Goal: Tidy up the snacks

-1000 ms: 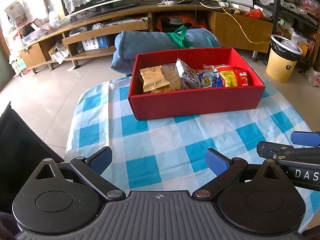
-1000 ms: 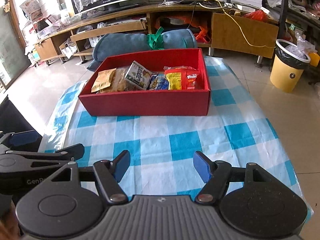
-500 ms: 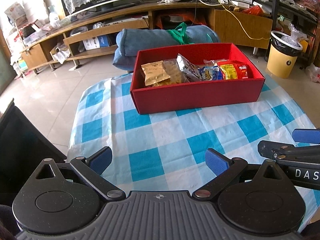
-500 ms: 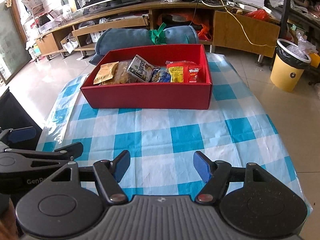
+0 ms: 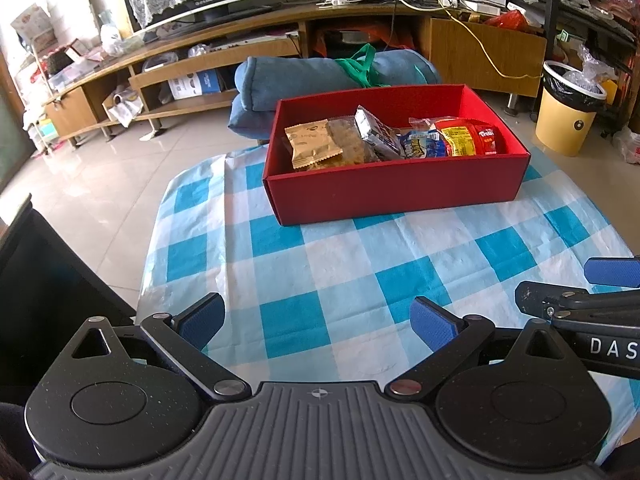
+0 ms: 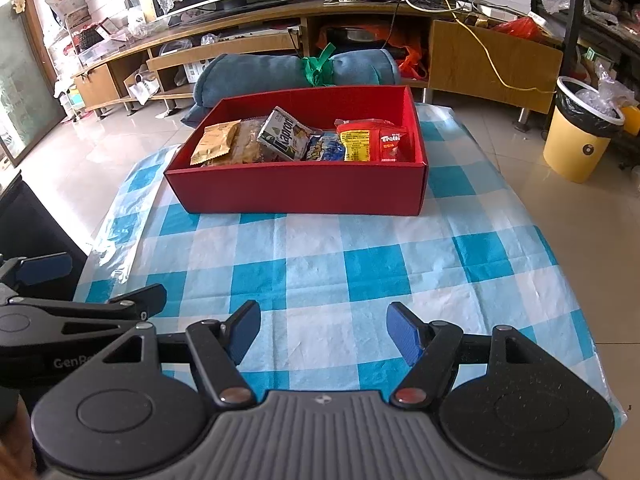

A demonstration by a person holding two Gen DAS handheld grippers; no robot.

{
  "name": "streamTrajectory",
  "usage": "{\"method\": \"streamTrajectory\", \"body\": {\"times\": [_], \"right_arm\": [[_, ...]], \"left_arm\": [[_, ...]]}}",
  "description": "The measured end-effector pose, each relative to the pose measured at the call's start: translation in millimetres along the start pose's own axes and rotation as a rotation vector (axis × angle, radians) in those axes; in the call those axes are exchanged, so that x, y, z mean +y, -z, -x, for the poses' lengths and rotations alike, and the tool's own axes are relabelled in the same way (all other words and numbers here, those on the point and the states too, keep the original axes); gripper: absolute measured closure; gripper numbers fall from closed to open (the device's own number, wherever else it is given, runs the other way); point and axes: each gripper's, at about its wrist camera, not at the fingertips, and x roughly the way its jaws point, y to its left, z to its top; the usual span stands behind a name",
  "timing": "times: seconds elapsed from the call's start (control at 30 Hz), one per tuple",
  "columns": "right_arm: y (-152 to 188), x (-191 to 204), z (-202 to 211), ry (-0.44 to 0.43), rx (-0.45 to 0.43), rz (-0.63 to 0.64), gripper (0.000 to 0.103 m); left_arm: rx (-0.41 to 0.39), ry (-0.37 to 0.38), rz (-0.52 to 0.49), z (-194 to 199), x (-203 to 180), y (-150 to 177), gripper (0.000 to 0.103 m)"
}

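A red box (image 5: 394,190) (image 6: 296,190) stands at the far end of the blue-checked table. In it lie several snack packets: a gold one (image 5: 312,144) (image 6: 214,142) at the left, a silver one (image 6: 284,134) propped up in the middle, a blue one (image 5: 424,144), and a red-yellow one (image 5: 468,136) (image 6: 372,140) at the right. My left gripper (image 5: 318,320) is open and empty over the near table. My right gripper (image 6: 324,330) is open and empty beside it.
A blue rolled cushion (image 5: 332,76) lies behind the box. A yellow bin (image 5: 568,114) stands on the floor at the right. A wooden TV bench (image 6: 256,40) runs along the back. A black chair (image 5: 44,272) is at the table's left edge.
Both grippers have drawn back and up from the box, which looks smaller and farther. The jaws stay open and the snacks have not moved.
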Motion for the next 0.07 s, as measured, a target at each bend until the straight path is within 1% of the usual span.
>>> {"method": "streamTrajectory", "body": {"times": [0.07], "right_arm": [[-0.3,-0.3,1.3,-0.005,-0.004,-0.001,0.039]], "left_arm": [[0.002,0.007,0.009,0.8,1.5,-0.4,0.002]]}}
